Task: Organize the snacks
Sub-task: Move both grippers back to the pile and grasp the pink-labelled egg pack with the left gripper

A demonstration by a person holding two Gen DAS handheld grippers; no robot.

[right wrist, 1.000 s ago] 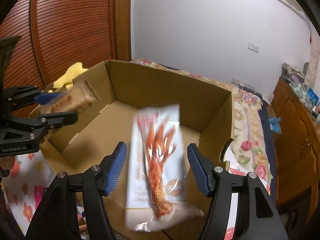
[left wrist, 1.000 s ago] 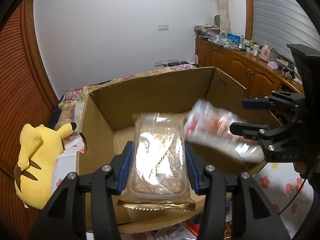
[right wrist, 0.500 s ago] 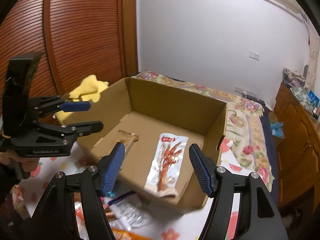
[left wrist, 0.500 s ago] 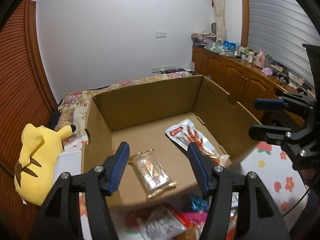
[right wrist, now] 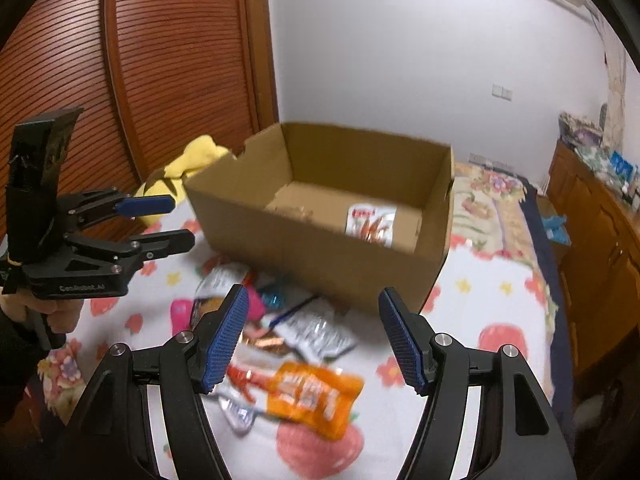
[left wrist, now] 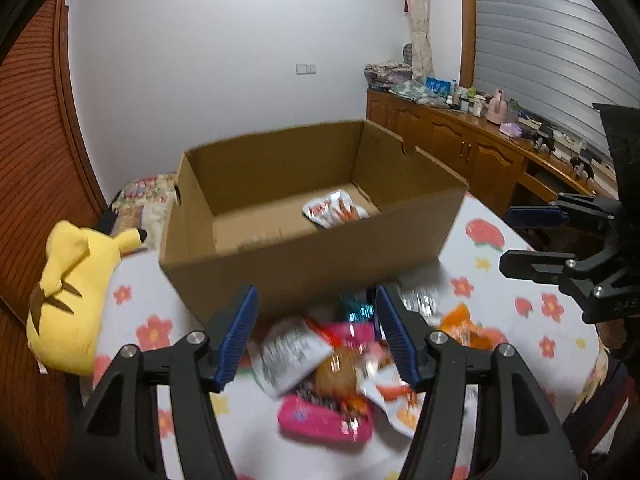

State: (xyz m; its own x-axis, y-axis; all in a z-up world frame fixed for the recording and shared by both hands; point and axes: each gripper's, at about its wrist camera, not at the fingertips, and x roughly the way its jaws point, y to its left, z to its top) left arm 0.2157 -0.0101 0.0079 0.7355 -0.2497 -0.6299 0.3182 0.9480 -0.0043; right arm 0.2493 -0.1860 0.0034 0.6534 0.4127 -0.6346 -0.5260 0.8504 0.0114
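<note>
An open cardboard box (left wrist: 304, 256) (right wrist: 320, 252) stands on the flowered bedsheet. Inside lie a white packet with a red lobster print (left wrist: 334, 210) (right wrist: 372, 224) and a clear packet of brown snack (right wrist: 298, 212), mostly hidden by the near wall in the left wrist view. A heap of loose snack packets (left wrist: 332, 364) (right wrist: 288, 340) lies in front of the box, with a pink one (left wrist: 324, 424) and an orange one (right wrist: 316, 396). My left gripper (left wrist: 316, 336) (right wrist: 156, 222) is open and empty above the heap. My right gripper (right wrist: 314, 340) (left wrist: 532, 236) is open and empty too.
A yellow plush toy (left wrist: 68, 292) (right wrist: 188, 168) lies left of the box beside the wooden slatted wardrobe (right wrist: 160, 60). A wooden sideboard (left wrist: 480, 156) with clutter runs along the right wall. The bed's right edge drops off near it (right wrist: 556, 320).
Both grippers released their packets into the box, then pulled back and down toward the heap in front of it. Both packets now lie on the box floor.
</note>
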